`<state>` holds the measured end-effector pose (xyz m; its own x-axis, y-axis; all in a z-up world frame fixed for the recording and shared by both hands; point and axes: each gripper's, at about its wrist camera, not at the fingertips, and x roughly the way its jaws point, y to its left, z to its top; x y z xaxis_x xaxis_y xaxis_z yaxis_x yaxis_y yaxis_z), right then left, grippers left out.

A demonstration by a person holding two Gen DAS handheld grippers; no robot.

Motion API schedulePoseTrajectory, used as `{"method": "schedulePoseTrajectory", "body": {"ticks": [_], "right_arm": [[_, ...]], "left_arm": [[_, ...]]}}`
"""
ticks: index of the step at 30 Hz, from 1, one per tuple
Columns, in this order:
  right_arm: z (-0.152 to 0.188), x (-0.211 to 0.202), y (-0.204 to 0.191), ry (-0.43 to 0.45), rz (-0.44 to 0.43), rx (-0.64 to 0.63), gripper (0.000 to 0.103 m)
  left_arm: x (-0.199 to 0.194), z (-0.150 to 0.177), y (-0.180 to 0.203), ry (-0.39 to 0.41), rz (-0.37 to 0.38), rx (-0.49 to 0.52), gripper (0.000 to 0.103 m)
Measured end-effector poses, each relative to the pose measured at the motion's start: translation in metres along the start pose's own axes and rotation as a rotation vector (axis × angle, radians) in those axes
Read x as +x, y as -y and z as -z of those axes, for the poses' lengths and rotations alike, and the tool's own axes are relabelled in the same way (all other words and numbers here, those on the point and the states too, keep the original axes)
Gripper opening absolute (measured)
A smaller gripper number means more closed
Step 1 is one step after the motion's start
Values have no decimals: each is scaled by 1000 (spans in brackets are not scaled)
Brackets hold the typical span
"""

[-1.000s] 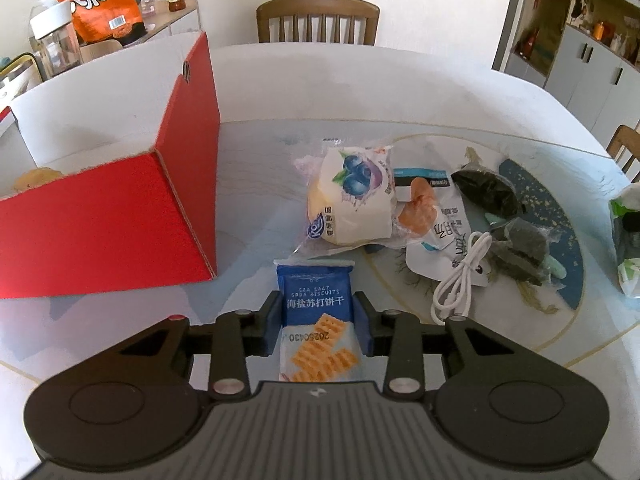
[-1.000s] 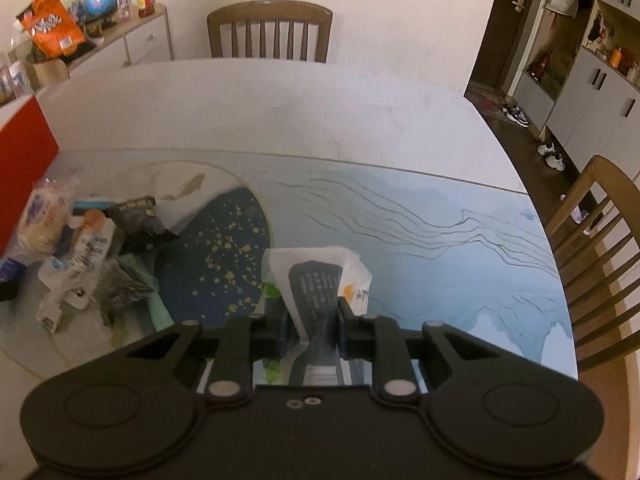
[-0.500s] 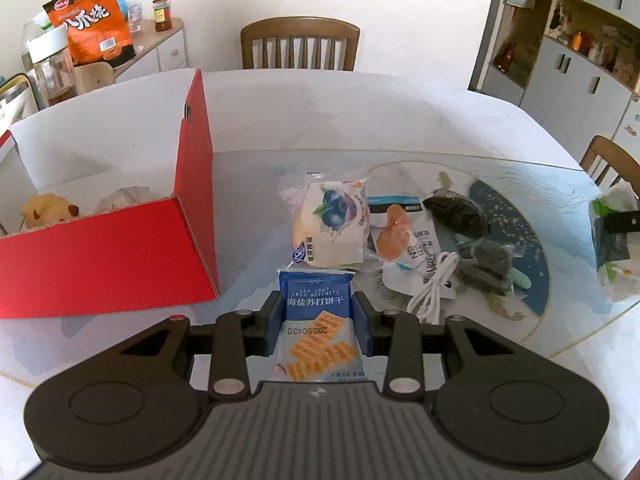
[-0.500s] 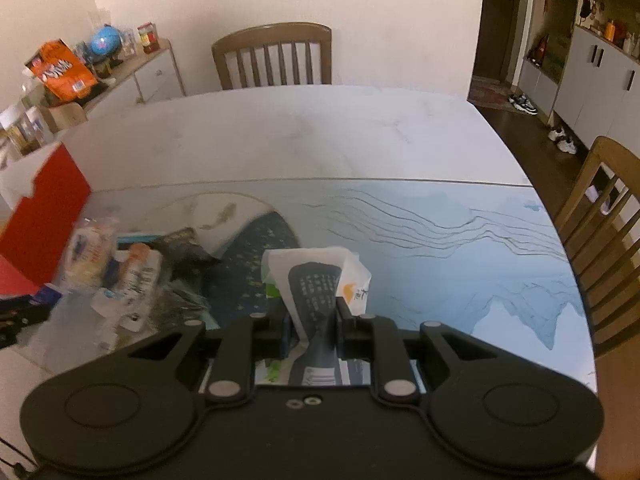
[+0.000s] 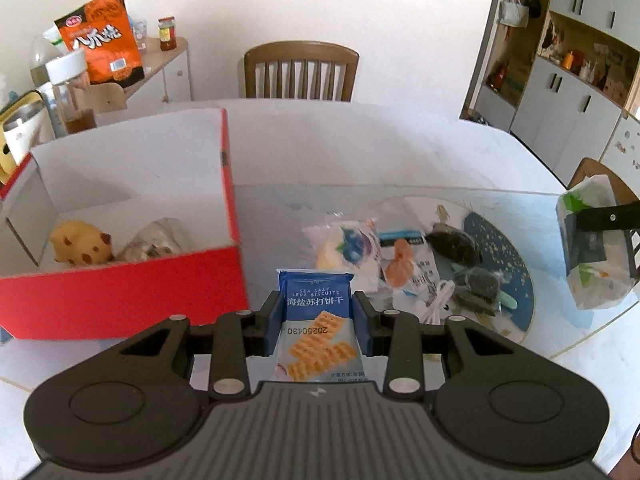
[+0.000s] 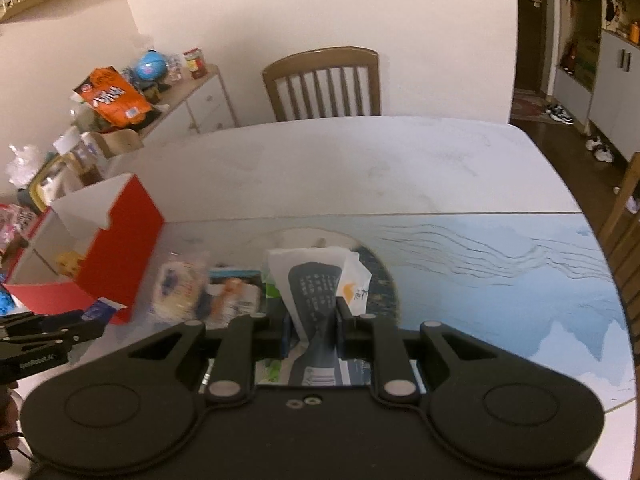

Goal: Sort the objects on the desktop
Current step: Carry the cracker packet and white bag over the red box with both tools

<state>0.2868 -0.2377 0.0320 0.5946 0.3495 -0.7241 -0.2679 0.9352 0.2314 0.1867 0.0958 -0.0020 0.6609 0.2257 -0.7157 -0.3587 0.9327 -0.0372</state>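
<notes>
An open box (image 5: pixel 120 280) sits on the left of the table (image 5: pixel 360 152), with a toy (image 5: pixel 80 244) and a wrapped packet (image 5: pixel 154 240) inside it. To its right lies a heap of snack packets (image 5: pixel 352 244) and a cable (image 5: pixel 438 300). A chair (image 5: pixel 300 72) stands behind the table, a sideboard (image 5: pixel 168 68) to its left

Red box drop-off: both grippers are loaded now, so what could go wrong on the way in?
1. The left gripper pinches the blue biscuit packet only by its side edges; the slick wrapper might slip out.
2. The red box has tall walls; a low carry could clip its rim.
3. The right gripper holds a floppy white packet, and both grippers heading for one box may collide.
</notes>
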Motion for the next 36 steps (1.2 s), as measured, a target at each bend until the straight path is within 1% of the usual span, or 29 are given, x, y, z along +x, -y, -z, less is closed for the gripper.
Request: {"method": "schedulePoseTrajectory", "body": {"ticks": [4, 8, 14, 19, 23, 29, 36], "right_arm": [[-8, 2, -23, 7, -38, -7, 20], [-18, 3, -51, 24, -75, -28, 20], [-29, 6, -88, 55, -119, -57, 20], [-34, 8, -109, 68, -130, -57, 20], [-40, 8, -123, 79, -135, -68, 20], [-54, 11, -152, 94, -160, -102, 20], [-66, 23, -199, 104, -222, -171, 20]], "left_arm": [[-11, -6, -18, 27, 4, -9, 35], [-20, -11, -33, 39, 28, -5, 35], [-33, -20, -50, 57, 87, -13, 35], [-38, -24, -71, 56, 112, -29, 35], [-46, -30, -80, 83, 127, -15, 35], [-53, -44, -102, 119, 107, 13, 35], [-58, -55, -139, 140, 50, 33, 35]]}}
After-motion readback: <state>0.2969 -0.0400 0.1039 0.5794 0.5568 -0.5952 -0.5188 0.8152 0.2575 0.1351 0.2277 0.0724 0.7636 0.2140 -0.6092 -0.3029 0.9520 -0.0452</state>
